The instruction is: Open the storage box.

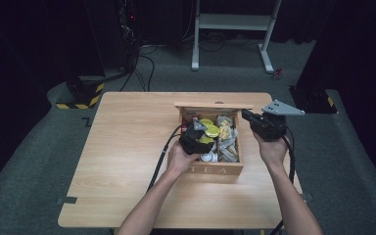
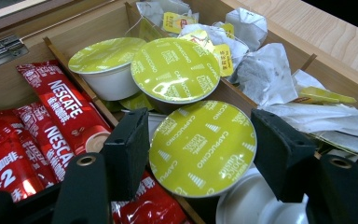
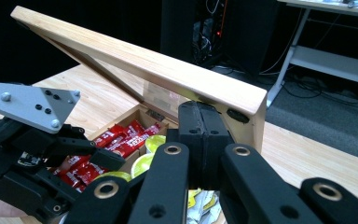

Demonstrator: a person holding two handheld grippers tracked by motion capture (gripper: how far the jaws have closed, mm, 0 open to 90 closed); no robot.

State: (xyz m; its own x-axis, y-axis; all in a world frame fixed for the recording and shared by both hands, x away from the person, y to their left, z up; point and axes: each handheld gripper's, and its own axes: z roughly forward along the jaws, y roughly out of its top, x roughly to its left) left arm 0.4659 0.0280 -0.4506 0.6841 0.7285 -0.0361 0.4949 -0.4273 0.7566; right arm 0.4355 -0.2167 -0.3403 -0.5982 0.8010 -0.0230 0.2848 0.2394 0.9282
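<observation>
A wooden box (image 1: 215, 169) marked TEA stands on the table with its lid (image 1: 210, 105) raised. Inside it, my left gripper (image 2: 203, 150) holds a yellow-lidded cappuccino capsule (image 2: 200, 140), one black jaw pressed to each side of it. That capsule hangs over a divider and a white overturned capsule (image 2: 251, 207). My right gripper (image 3: 200, 119) is shut with nothing between its jaws. Its tips rest against the underside of the lid's front rail (image 3: 144, 65), at the box's right rear corner (image 1: 247, 115). The left gripper (image 3: 28, 154) also appears low in the right gripper view.
Two more yellow capsules (image 2: 175, 70) lie behind the held one. Red Nescafe sachets (image 2: 60, 107) fill the left compartment, and crumpled tea bags (image 2: 265, 74) fill the right one. Bare tabletop (image 1: 127, 147) spreads left of the box. A white desk frame (image 1: 230, 22) stands beyond the table.
</observation>
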